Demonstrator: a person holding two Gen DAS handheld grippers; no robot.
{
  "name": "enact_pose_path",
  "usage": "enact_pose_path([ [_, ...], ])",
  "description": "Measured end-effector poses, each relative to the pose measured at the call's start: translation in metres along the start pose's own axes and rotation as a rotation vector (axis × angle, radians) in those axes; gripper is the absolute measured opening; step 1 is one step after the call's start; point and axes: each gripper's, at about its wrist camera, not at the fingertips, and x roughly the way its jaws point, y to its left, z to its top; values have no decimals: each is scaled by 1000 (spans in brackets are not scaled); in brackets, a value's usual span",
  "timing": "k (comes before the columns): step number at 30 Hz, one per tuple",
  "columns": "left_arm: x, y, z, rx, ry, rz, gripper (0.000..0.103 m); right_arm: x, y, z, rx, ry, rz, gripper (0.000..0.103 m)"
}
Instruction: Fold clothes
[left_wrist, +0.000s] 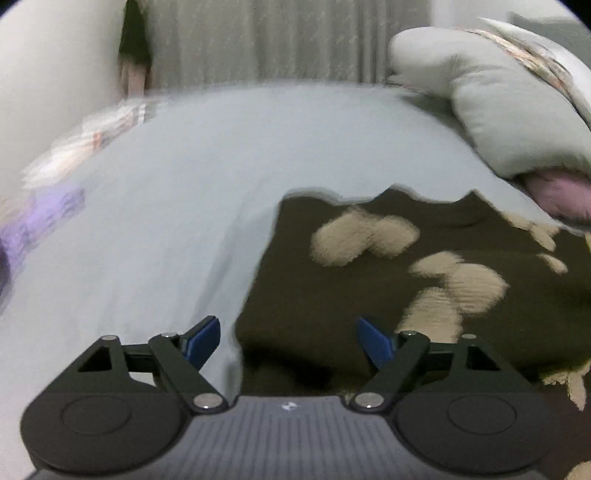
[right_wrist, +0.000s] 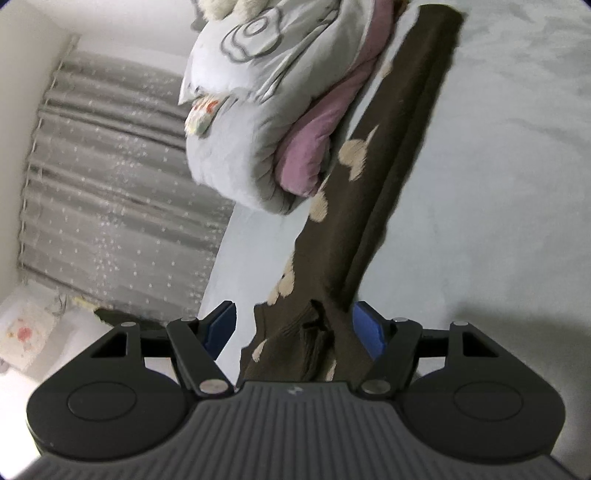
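In the left wrist view the left gripper (left_wrist: 288, 341) sits at the bottom of the frame with its blue fingertips (left_wrist: 201, 341) spread wide apart and nothing between them. A dark brown sweater (left_wrist: 369, 295) with cream cloud-like patches lies flat on the pale grey bed (left_wrist: 184, 184), filling the lower right of the frame; its left edge runs just between the open fingers. A rumpled grey duvet (left_wrist: 491, 110) with a pink lining is piled at the upper right, next to the sweater's far edge. A grey curtain (left_wrist: 277, 37) hangs along the top, and blurred folded clothes (left_wrist: 66, 162) lie at the left edge of the bed. In the right wrist view the picture is tilted: the right gripper (right_wrist: 293, 332) is at the bottom, its blue fingertips (right_wrist: 221, 325) also held wide apart, not clamping anything. The sweater (right_wrist: 369, 206) runs as a long band from between the fingers up to the top centre, a bunched fold of it lying in the gap. The duvet (right_wrist: 251, 129) lies at the upper centre, touching the sweater, with the curtain (right_wrist: 110, 184) on the left.
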Motion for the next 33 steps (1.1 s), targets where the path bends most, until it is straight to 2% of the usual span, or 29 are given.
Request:
enact_pose_path([
  [1,5,14,2,-28,12,20,83,4,3,-4,-19,11,-10,72],
  [3,8,17,4,-52,-12,21,84,12,6,-12,-48,41,-21,72],
  [5,7,8,3,-9,-54,39,84,17,8,-17,-65,67,-24,72],
  [6,11,-2,0,55,-67,60,84,20,9,-20,-73,80,-26,72],
  [9,21,-16,-9,133,-77,119,88,20,6,-16,-71,70,-44,72],
  [10,22,-18,-10,143,-86,134,91,20,4,-14,-69,65,-50,72],
  [14,12,-24,-5,165,-82,158,90,19,0,-8,-63,47,-75,72],
  [17,-12,-37,-6,234,-144,140,90,15,-4,-3,-51,22,-88,72],
  [20,-18,-51,-11,246,-133,65,91,18,-1,-5,-64,14,-69,72],
  [23,-12,-50,-10,204,-122,67,91,26,11,-15,-150,47,-50,72],
  [27,3,-14,3,92,-63,68,91,42,36,-37,-348,92,-53,72],
  [30,-8,14,11,30,-120,46,91,62,59,-67,-563,125,-53,72],
  [33,-20,17,25,40,-184,26,91,81,83,-96,-778,157,-52,72],
])
